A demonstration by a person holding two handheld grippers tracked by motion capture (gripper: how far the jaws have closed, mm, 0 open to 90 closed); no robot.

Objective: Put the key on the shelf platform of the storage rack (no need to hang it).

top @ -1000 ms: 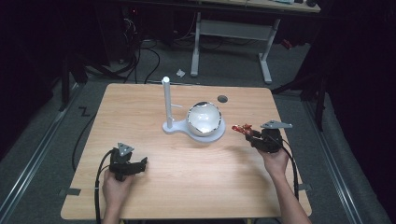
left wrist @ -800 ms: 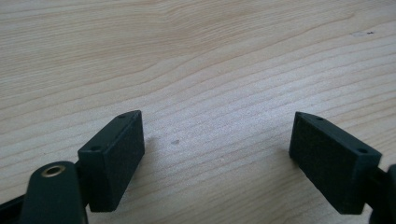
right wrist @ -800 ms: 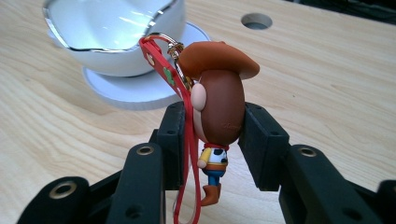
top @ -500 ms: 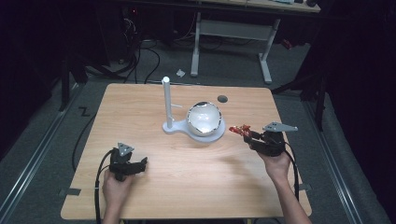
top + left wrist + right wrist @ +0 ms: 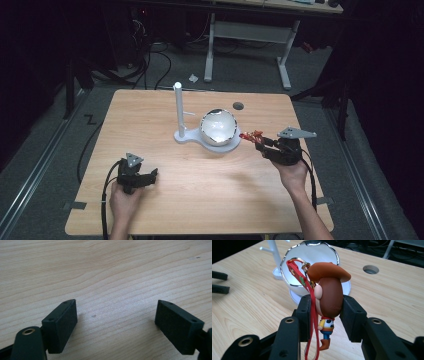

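Observation:
A cowboy figure keychain with a brown hat, a red strap and a metal ring is clamped by its head in my right gripper, which is shut on it. In the high view the right gripper holds the keychain just right of a shiny silver bowl on a white base. A white post with small pegs rises from that base. My left gripper rests at the table's front left; its jaws stand wide open over bare wood.
The wooden table has a round cable hole behind the bowl. Dark floor, cables and another desk's legs lie beyond the far edge. In the right gripper view the left gripper's fingers show far off at the left.
My right gripper has edged slightly left with the keychain, closer to the bowl. The left gripper has not moved.

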